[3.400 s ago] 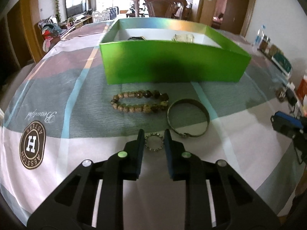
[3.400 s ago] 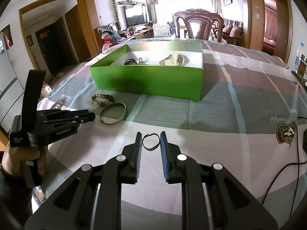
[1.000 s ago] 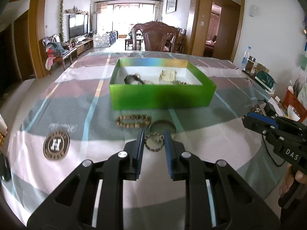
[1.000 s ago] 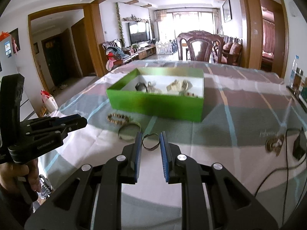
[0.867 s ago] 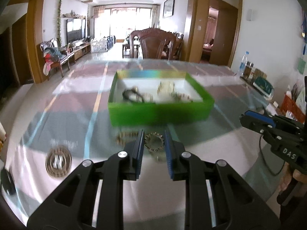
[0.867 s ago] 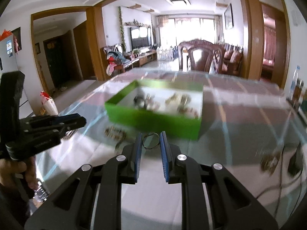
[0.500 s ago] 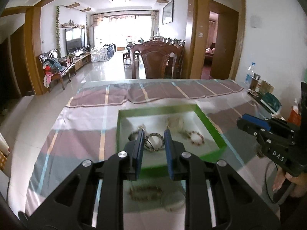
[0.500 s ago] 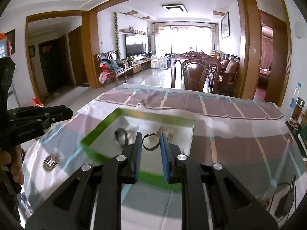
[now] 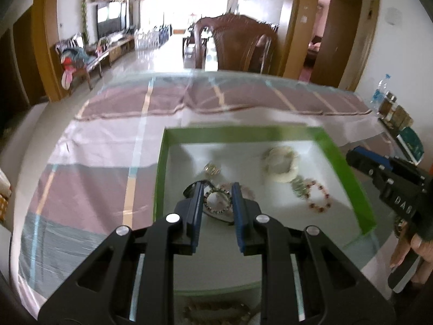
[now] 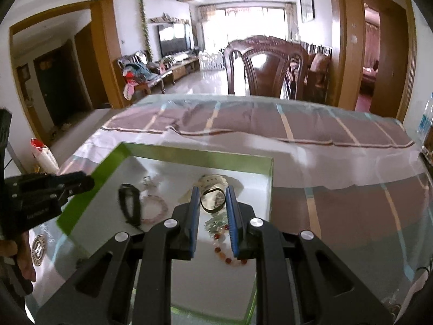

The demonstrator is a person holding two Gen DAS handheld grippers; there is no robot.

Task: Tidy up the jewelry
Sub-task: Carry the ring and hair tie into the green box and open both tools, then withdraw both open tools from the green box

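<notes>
Both grippers have swung from the table over the green box [image 9: 349,168]: left gripper [image 9: 217,199] clamps a beaded ring [image 9: 217,203], right gripper [image 10: 213,199] a dark loop [image 10: 212,199]. Neither dropped yet; a wooden bracelet [image 9: 213,310] waits outside, near.

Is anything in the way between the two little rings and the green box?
Nothing visible. The beaded ring and the dark ring are held above the open green box; other jewelry only lies on its floor.

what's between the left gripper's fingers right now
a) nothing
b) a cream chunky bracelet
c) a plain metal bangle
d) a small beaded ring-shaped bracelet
d) The left gripper is closed on a small beaded bracelet, held above the green box; the cream bracelet lies inside the box.
</notes>
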